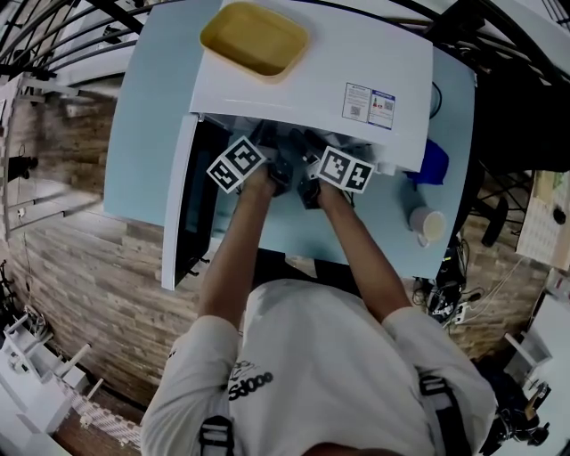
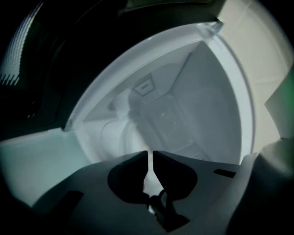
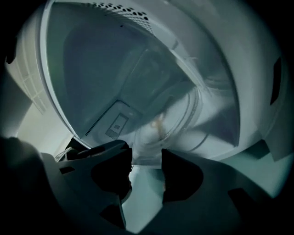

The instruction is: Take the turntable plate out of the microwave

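Head view
- Microwave [image 1: 303, 80]: one white, smooth box on a pale blue table [image 1: 147, 125]. Its door [image 1: 183, 205] is swung open at the picture's left.
- On top: one yellow shallow tray [image 1: 255, 37] with rounded corners, and two printed stickers [image 1: 370, 102].
- Beside it: one white cup [image 1: 427, 223] and one blue object [image 1: 434, 162].
- Grippers: two, the left gripper [image 1: 278, 169] and the right gripper [image 1: 309, 183], both at the oven's mouth. Each carries a cube with black-and-white square markers.
- Plate: not visible here.

Left gripper view
- Cavity: smooth pale walls, with one small rectangular panel [image 2: 144, 86] on the far wall.
- Turntable plate [image 2: 126, 133]: one round, translucent glass plate, blurred, inside the cavity. Its pale edge runs down to the jaw tips.
- Jaws: dark, matte and curved, drawn almost together on a thin pale sliver that looks like the plate's rim.

Right gripper view
- Cavity: grey walls, with a patch of small round holes [image 3: 119, 8] at the top.
- Turntable plate [image 3: 170, 124]: clear, circular and ridged, still within the cavity just past the jaw tips.
- Jaws: spread wide apart, pressing on nothing.
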`<action>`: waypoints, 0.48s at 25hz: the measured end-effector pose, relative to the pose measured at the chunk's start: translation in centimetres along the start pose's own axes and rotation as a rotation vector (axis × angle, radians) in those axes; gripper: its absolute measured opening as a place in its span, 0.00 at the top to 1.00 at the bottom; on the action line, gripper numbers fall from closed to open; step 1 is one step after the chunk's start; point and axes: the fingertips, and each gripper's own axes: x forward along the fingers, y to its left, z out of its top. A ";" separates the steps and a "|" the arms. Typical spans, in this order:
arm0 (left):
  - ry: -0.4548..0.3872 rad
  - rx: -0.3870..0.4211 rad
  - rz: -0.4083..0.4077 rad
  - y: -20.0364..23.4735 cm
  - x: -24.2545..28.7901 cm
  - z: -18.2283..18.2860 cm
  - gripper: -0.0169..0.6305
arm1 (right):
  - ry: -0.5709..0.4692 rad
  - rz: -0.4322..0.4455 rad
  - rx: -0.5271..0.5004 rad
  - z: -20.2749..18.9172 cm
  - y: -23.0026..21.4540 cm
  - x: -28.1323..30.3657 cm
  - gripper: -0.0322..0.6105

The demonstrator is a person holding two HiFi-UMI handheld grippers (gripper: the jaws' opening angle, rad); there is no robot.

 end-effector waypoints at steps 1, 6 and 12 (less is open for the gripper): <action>-0.006 0.024 -0.021 -0.9 0.2 0.4 0.90 | -0.007 -0.014 0.010 0.0 0.0 -0.1 0.67; 0.023 0.137 0.022 -2.4 0.9 1.4 0.90 | -0.032 -0.022 0.037 -0.1 0.0 0.1 0.67; 0.056 0.225 0.184 2.2 -0.2 0.8 0.71 | -0.039 0.017 0.053 -0.1 0.1 0.0 0.67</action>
